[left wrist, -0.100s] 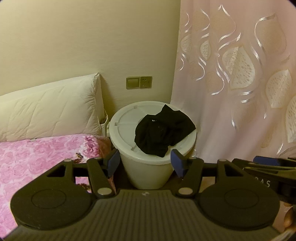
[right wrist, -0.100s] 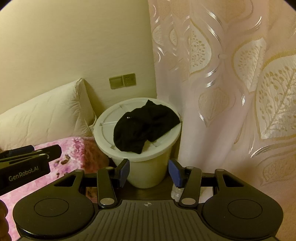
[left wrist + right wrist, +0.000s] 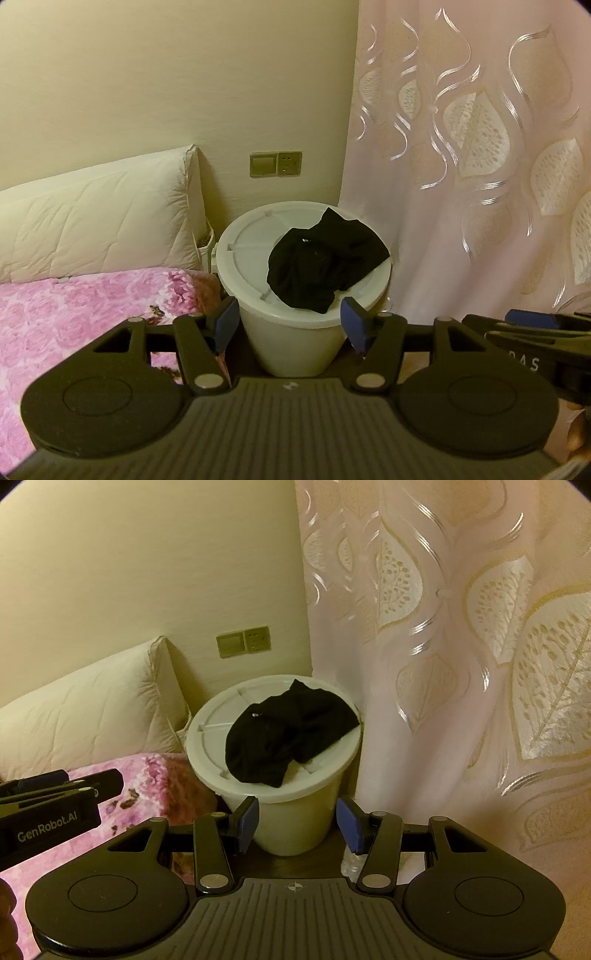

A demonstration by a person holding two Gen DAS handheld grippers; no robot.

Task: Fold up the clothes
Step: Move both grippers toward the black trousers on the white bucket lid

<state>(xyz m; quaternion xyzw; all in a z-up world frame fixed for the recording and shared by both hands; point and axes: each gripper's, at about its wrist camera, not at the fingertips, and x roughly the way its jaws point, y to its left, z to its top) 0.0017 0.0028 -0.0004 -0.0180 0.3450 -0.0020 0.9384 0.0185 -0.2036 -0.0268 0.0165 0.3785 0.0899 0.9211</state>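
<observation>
A crumpled black garment lies on the lid of a white plastic bucket in the corner by the bed. My left gripper is open, nothing between its blue pads, held short of the bucket and below the garment. My right gripper is open too, also short of the bucket. The right gripper's side shows at the right edge of the left wrist view, and the left gripper's side at the left of the right wrist view.
A bed with a pink floral blanket and a white pillow lies to the left. A patterned curtain hangs close on the right. A wall switch and socket sit above the bucket.
</observation>
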